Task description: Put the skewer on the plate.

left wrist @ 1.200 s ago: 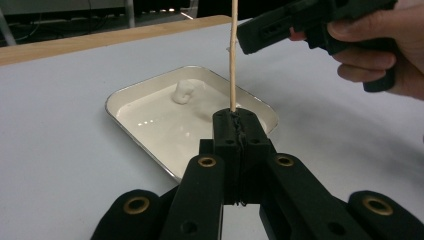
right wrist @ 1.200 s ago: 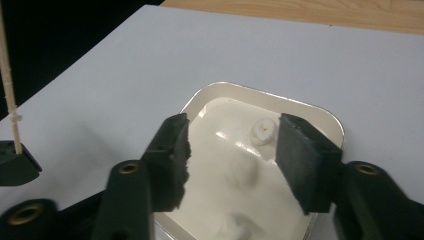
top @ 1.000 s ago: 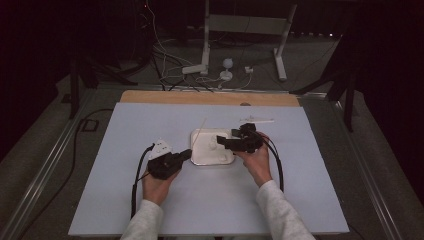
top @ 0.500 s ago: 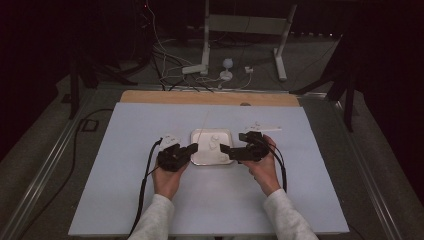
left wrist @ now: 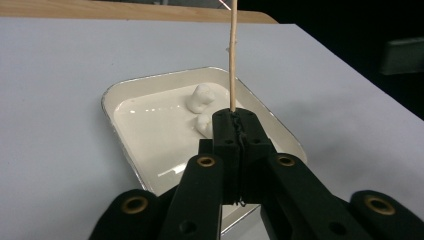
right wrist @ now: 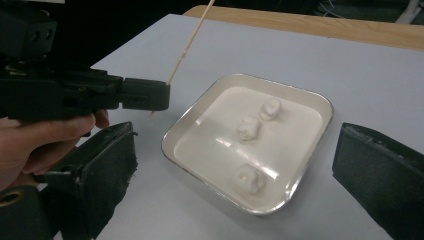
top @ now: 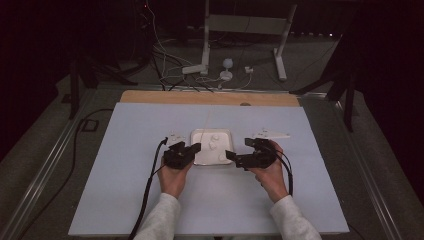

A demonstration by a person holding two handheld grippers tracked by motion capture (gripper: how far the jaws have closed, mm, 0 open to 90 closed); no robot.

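Observation:
A shallow white tray (top: 212,131) sits mid-table with three white lumps (right wrist: 248,128) in it. My left gripper (top: 196,147) is at the tray's left edge, shut on a thin wooden skewer (left wrist: 232,60) that rises from the jaws (left wrist: 235,120) over the tray (left wrist: 107,97). My right gripper (top: 238,148) is at the tray's right edge. Its jaws have just been opening and now stand wide (right wrist: 237,132), nothing pressed between them, framing the tray (right wrist: 320,100). The right gripper view also has the left gripper (right wrist: 150,95) and skewer (right wrist: 187,47).
A flat white piece (top: 270,134) lies right of the tray and small white bits (top: 175,136) lie left of it. A wooden strip (top: 210,97) edges the far side of the pale blue tabletop. Cables and a stand's legs (top: 280,55) are on the floor beyond.
The left gripper moved right to the tray's left edge with the skewer. The right gripper pulled back from over the tray to its right edge, and its jaws spread wider.

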